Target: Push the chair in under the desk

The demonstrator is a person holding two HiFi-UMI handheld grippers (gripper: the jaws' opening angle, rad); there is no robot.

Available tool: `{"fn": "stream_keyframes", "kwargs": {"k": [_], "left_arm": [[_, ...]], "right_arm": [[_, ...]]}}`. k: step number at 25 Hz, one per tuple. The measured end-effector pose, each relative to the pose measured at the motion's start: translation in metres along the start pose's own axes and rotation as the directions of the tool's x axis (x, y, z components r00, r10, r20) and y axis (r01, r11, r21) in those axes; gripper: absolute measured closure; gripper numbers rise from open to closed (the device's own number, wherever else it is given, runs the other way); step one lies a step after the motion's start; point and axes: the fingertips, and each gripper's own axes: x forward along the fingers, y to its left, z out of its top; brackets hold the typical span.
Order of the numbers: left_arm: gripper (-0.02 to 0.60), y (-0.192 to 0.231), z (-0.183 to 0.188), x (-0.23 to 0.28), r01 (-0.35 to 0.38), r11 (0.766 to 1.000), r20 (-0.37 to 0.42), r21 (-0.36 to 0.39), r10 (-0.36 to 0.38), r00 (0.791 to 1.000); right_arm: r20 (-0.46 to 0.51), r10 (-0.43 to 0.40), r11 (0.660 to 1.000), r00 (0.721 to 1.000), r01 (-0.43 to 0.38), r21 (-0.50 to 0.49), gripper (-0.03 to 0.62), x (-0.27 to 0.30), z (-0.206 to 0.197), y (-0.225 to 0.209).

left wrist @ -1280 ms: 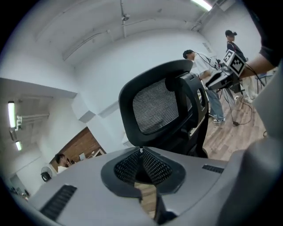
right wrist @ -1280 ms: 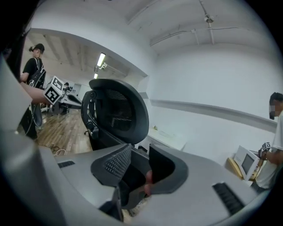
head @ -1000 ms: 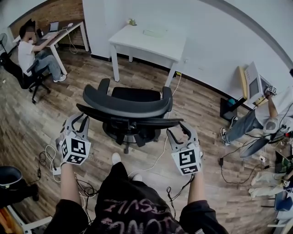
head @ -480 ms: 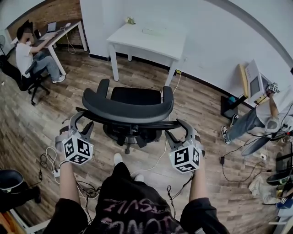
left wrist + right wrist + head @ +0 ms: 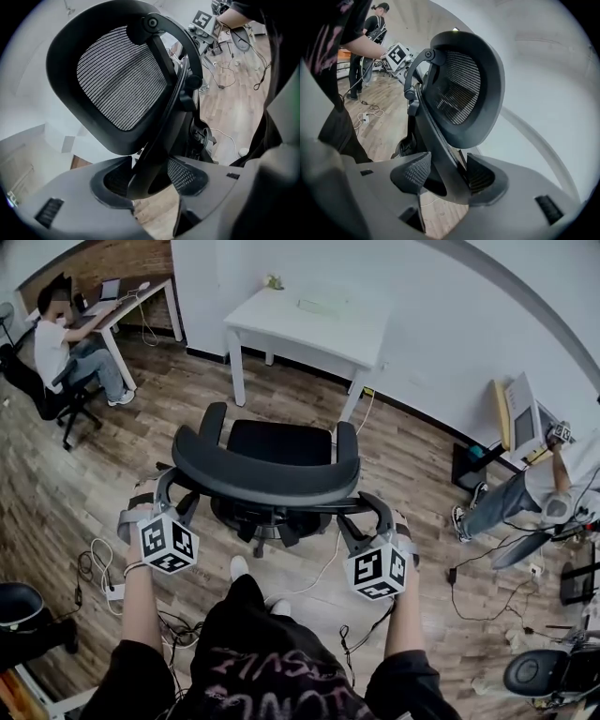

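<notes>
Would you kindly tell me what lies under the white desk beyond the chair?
Under the white desk I see its legs, a strip of wood floor and a cable by the right front leg. The tabletop covers the rest.

Black mesh-backed office chair (image 5: 281,442) stands upright on the wood floor, seat facing the white desk (image 5: 309,320) by the wall, clear of it, not yet tucked under.

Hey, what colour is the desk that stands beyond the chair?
White. The desk shows best in the head view.
</notes>
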Motion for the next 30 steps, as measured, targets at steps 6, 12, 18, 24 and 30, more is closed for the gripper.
{"fn": "stream_keyframes", "kwargs": {"k": [6,12,18,24,30], "left_arm": [[0.342,-0.002,0.001,0.006,0.004,1.0,0.003,0.016,-0.004,1.0],[0.333,0.0,0.001,0.009,-0.009,1.0,0.014,0.008,0.008,1.0],[0.331,0.005,0.002,0.012,-0.013,1.0,0.024,-0.005,0.013,1.0],[0.331,0.015,0.002,0.029,-0.008,1.0,0.02,-0.006,0.008,1.0],[0.331,0.042,0.007,0.057,-0.003,1.0,0.023,-0.006,0.003,1.0]], "right_arm": [[0.018,0.012,1.0,1.0,-0.012,-0.009,0.348,0.0,-0.001,0.001],[0.012,0.022,1.0,1.0,-0.022,-0.002,0.347,0.003,-0.001,0.0],[0.023,0.018,1.0,1.0,-0.018,-0.001,0.344,0.006,0.001,-0.003],[0.031,0.026,1.0,0.999,-0.026,0.006,0.344,0.023,0.002,-0.013],[0.021,0.03,1.0,0.999,-0.03,0.006,0.344,0.051,0.008,-0.038]]}}
